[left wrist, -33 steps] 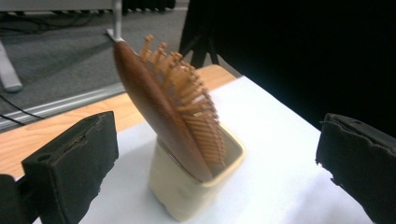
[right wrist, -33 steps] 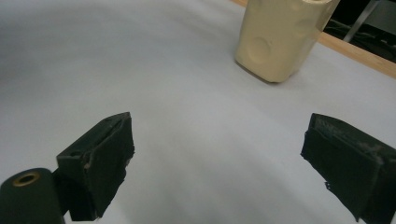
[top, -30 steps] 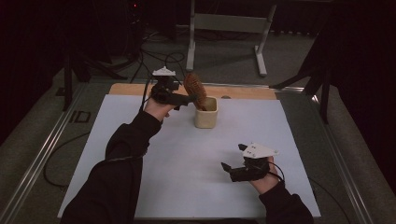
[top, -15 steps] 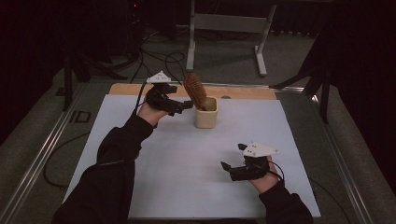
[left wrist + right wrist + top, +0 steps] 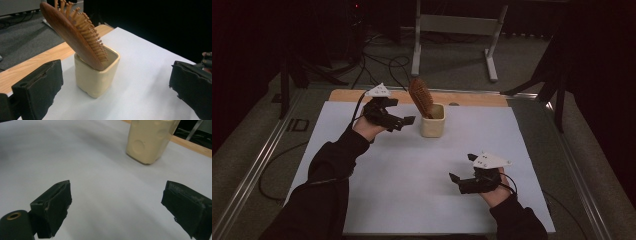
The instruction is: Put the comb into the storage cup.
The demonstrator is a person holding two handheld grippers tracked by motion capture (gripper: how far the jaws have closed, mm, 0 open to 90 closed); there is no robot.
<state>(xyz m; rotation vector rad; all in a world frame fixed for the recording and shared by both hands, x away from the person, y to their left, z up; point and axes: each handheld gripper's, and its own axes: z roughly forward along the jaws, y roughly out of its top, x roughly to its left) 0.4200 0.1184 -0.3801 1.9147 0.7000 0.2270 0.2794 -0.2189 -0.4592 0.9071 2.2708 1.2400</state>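
A white table top [image 5: 412,170] is seen from above, with a strip of bare wood [image 5: 472,98] along its far edge and a grey floor beyond. Two dark-sleeved forearms are extended onto it from the near side, each hand wrapped around a black two-jaw gripper.

Near the far edge, a little left of centre, a cream square cup [image 5: 432,120] is set upright on the white surface. A wooden hairbrush [image 5: 420,96] is stood in it handle-down, its oval head leaned up and to the left, out over the rim. In the left gripper view the brush's smooth back is turned toward the camera's left and its pale pegs [image 5: 91,37] toward the right (the handle is hidden inside the cup).

The left gripper [image 5: 404,121] is held just left of the cup, its tips pointed toward it and not touching it. Its jaws are spread wide, with the cup and brush framed in the gap between them; nothing is gripped.

The right gripper [image 5: 461,168] is held low over the near right part of the table, well apart from the cup. Its jaws are likewise spread wide, with nothing between them but bare white surface, and the cup [image 5: 150,140] is seen beyond.
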